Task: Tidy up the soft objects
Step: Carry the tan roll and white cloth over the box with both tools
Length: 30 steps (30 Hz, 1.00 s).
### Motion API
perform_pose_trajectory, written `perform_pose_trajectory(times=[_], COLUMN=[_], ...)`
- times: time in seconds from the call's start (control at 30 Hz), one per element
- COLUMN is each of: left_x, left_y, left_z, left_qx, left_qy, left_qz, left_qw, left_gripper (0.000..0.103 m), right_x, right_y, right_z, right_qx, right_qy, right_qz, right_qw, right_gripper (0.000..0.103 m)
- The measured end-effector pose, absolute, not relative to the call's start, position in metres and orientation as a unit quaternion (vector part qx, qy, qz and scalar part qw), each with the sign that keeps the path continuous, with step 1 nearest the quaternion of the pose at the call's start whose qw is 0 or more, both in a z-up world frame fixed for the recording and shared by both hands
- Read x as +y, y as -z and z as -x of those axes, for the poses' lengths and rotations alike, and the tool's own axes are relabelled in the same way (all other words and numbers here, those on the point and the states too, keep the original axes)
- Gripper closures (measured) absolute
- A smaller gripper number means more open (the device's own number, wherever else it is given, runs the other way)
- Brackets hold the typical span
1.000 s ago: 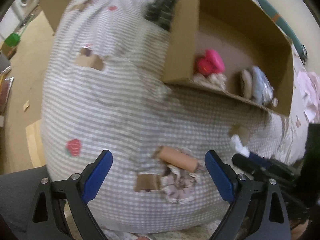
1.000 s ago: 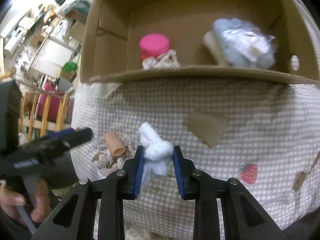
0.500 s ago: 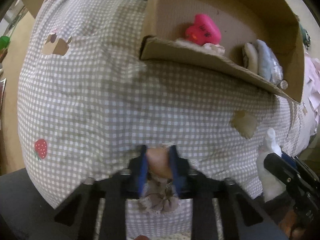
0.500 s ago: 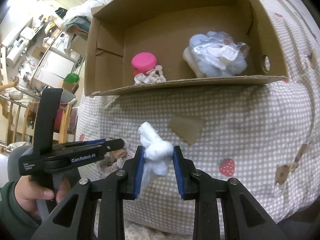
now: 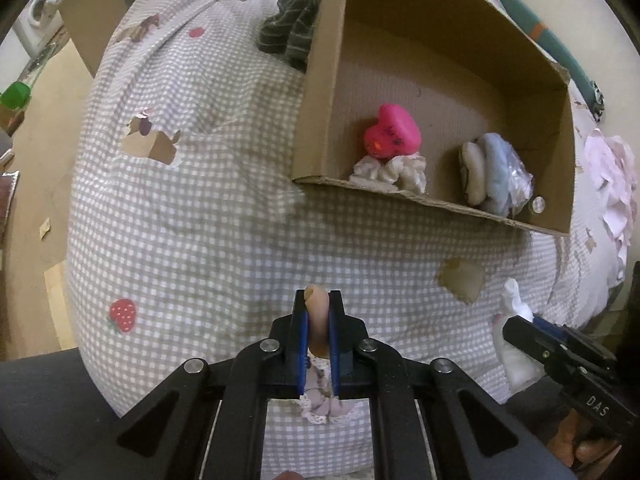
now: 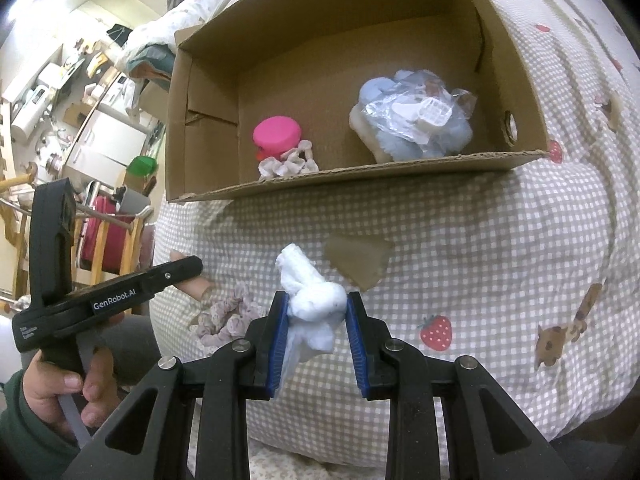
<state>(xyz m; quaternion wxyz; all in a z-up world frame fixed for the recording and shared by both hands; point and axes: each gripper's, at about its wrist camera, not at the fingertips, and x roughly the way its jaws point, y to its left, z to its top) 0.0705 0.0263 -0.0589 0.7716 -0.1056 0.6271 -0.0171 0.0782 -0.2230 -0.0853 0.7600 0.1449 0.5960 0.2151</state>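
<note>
My left gripper (image 5: 318, 312) is shut on a tan soft tube (image 5: 317, 316) and holds it above the checked bedspread (image 5: 192, 208); it also shows in the right wrist view (image 6: 192, 276). A lacy scrunchie (image 6: 230, 318) lies under it. My right gripper (image 6: 316, 312) is shut on a white knotted cloth (image 6: 314, 300), seen in the left wrist view (image 5: 516, 320) too. The open cardboard box (image 5: 400, 196) beyond holds a pink heart (image 5: 394, 132), a cream scrunchie (image 5: 390, 170) and a bagged blue and cream bundle (image 6: 412, 120).
A dark striped cloth (image 5: 294, 34) lies on the bed behind the box's left side. Pink fabric (image 5: 612, 176) lies to the right of the box. The floor (image 5: 40, 152) drops off left of the bed, with another cardboard box (image 5: 96, 16).
My left gripper closed on the tan tube and lifted it off the scrunchie. My right gripper kept hold of the white cloth and rose, so the box interior shows more.
</note>
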Motion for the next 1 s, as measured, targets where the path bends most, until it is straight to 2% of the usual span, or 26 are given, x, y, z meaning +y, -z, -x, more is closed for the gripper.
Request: perform_pose_trajectory(times=[0.4, 0.6, 1.0], left_x=[0.019, 0.024, 0.026], left_y=[0.057, 0.022, -0.069], left_z=[-0.074, -0.068, -0.082], left_qx=[0.617, 0.595, 0.523], left_qy=[0.013, 0.023, 0.028], left_qz=[0.087, 0.092, 0.074], left_qw=[0.782, 0.798, 0.849], left_gripper=[0.095, 0.095, 0.095], right_x=[-0.217, -0.226, -0.26], right_y=[0.084, 0.067, -0.009], right_z=[-0.077, -0.077, -0.089], right_qx=[0.592, 0.571, 0.49], right_qy=[-0.213, -0.22, -0.218], right_qz=[-0.133, -0.153, -0.222], right_qw=[0.766, 0.775, 0.814], right_gripper=[0.073, 0.073, 0.073])
